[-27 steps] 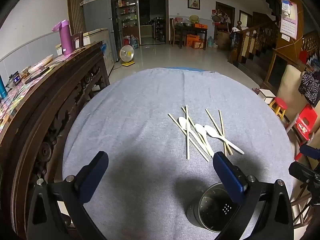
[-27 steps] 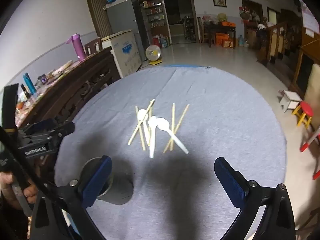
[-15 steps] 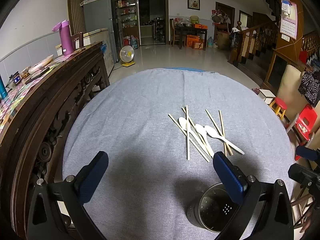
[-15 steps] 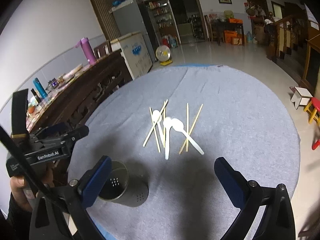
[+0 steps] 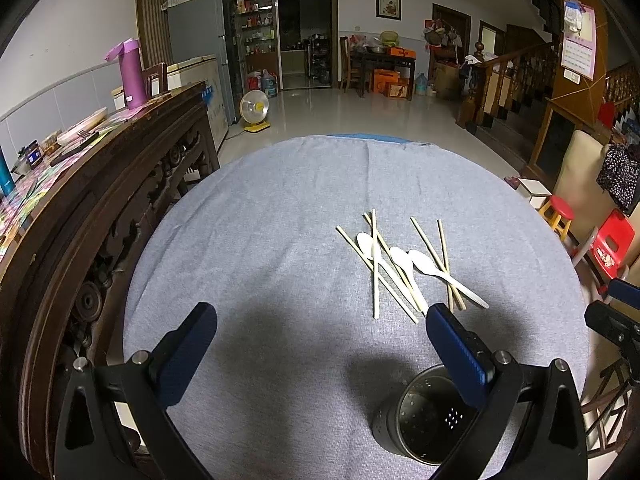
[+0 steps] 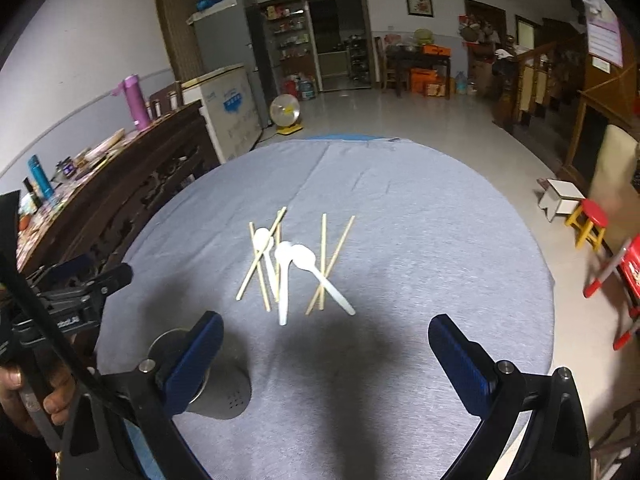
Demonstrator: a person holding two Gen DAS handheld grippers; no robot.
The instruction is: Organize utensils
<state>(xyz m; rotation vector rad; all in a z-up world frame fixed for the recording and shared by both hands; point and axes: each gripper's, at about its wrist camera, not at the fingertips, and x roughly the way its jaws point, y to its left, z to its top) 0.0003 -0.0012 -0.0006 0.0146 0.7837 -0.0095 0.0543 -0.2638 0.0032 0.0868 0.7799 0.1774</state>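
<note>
Round cloth-covered bench (image 5: pixel 260 248); perforated metal holder (image 5: pixel 420 420) at near edge, chopsticks (image 5: pixel 375 264) and white spoons (image 5: pixel 444 276) heaped crosswise at centre. Left hand-held gripper (image 5: pixel 320 344) and right hand-held gripper (image 6: pixel 326 354) both spread wide, empty. Likely light, stiff, slippery; best pinched mid-handle, free end first.

We see a matt grey woven cloth (image 5: pixel 260 264) over the table, with pale wooden chopsticks (image 5: pixel 375 268) and smooth, glossy white plastic spoons (image 5: pixel 444 276) on it. The perforated holder (image 5: pixel 420 420) looks like dull dark metal. Our gripper pads (image 6: pixel 460 364) are ribbed blue plastic on matt black frames.
</note>
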